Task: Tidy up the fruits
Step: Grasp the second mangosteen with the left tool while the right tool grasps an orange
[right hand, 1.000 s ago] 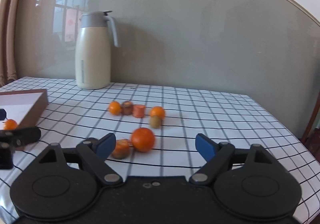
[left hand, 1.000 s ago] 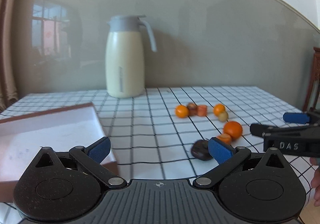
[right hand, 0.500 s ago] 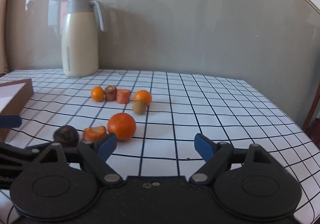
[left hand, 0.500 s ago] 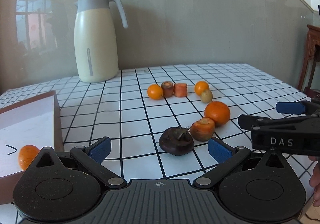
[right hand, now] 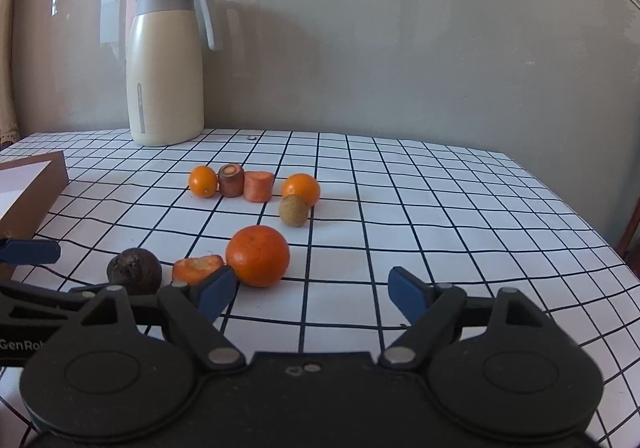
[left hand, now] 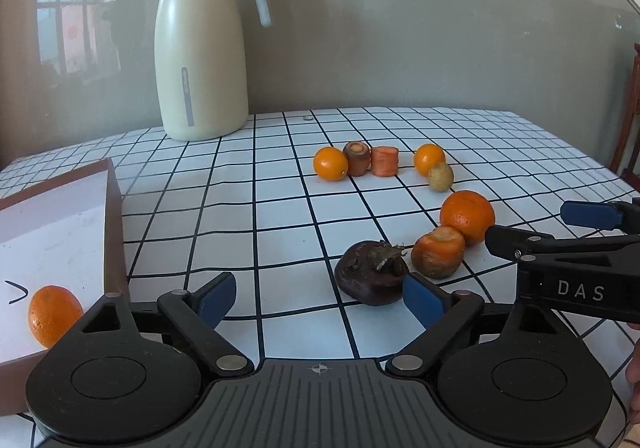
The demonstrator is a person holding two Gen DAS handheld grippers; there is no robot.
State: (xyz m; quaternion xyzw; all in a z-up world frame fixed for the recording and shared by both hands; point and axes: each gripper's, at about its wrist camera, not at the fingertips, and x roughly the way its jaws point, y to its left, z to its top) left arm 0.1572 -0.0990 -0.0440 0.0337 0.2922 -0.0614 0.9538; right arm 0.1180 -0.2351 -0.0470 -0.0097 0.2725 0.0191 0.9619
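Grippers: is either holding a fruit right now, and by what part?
Neither. The left gripper is closing on nothing beside the dark fruit; the right gripper is open and empty.

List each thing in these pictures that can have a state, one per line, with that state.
Left gripper: empty, jaws closing.
Right gripper: open, empty.
Jug: upright, lid shut.
Box: open, one orange inside.
Big orange: whole, on the table.
Dark fruit: on the table, not gripped.

Both point downward side by side: left gripper [left hand: 320, 298] fingers closing on nothing, right gripper [right hand: 310, 290] fingers spread.
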